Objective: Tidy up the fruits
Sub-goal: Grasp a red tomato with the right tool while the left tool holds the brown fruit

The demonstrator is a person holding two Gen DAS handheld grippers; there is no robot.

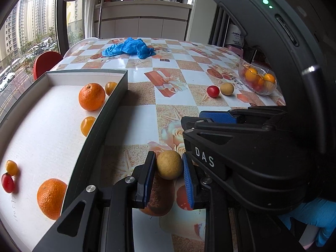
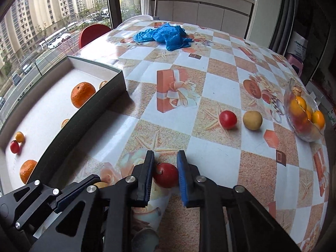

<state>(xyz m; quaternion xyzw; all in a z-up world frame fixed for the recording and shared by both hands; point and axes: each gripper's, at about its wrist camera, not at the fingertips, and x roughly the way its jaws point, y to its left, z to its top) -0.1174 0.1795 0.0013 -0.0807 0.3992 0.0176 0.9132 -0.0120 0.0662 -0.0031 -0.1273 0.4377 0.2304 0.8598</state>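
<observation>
Left wrist view: the left gripper (image 1: 169,163), low centre, clamps a tan round fruit (image 1: 169,164). Right wrist view: the right gripper (image 2: 166,174), bottom centre above the surface (image 2: 210,88), grips a red tomato (image 2: 166,175).

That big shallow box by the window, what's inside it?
The box holds two oranges, three small yellow tomatoes and one red tomato. Its near wall hides part of the floor along that side, so more could sit there.
</observation>
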